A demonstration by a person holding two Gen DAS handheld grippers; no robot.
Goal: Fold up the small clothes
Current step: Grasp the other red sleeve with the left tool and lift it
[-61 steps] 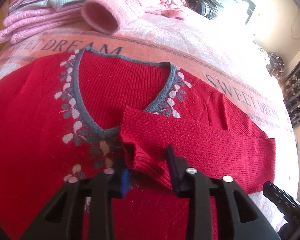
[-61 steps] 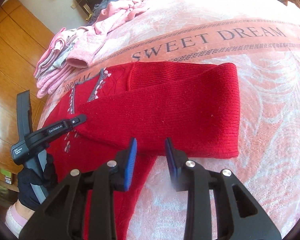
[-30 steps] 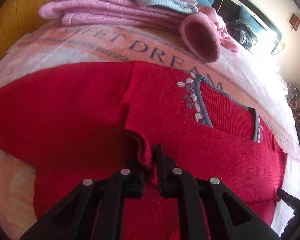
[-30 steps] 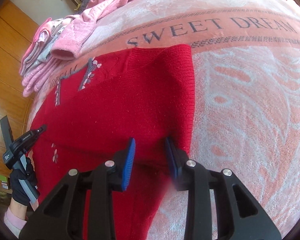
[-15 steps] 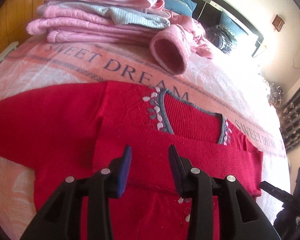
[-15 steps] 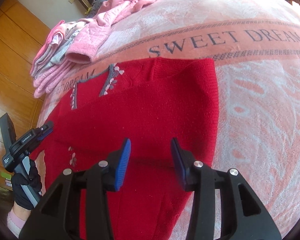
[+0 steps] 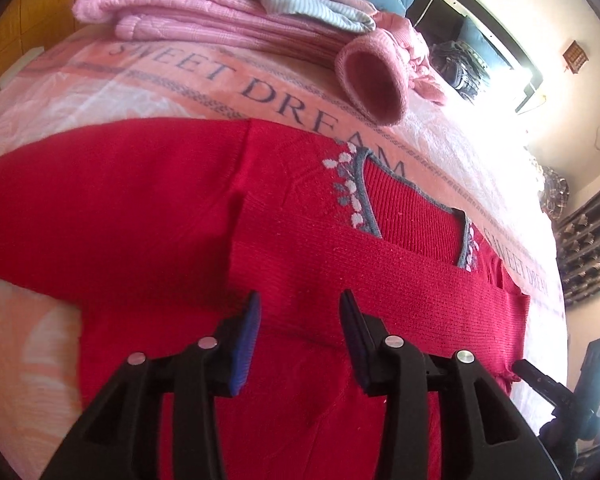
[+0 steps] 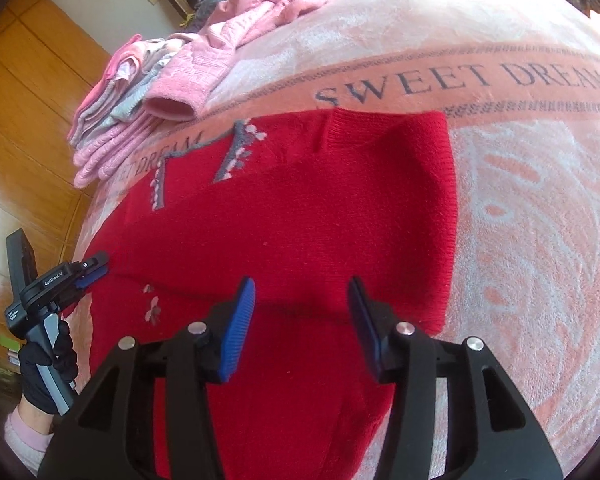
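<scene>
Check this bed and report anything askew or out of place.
On the red sweater, one sleeve lies folded across the chest while the other still sticks out sideways, unfolded. Behind it, a loose pink sleeve trails off the otherwise neat folded stack. Nothing looks damaged or spilled.

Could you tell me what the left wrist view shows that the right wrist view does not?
Only the left wrist view shows the unfolded sleeve stretched out sideways and dark curtains. Only the right wrist view shows a gloved hand holding the left claw, and the wooden wardrobe. Both show the red sweater, the pink stack and the "SWEET DREAM" blanket; both claws, including the right claw, are open.
</scene>
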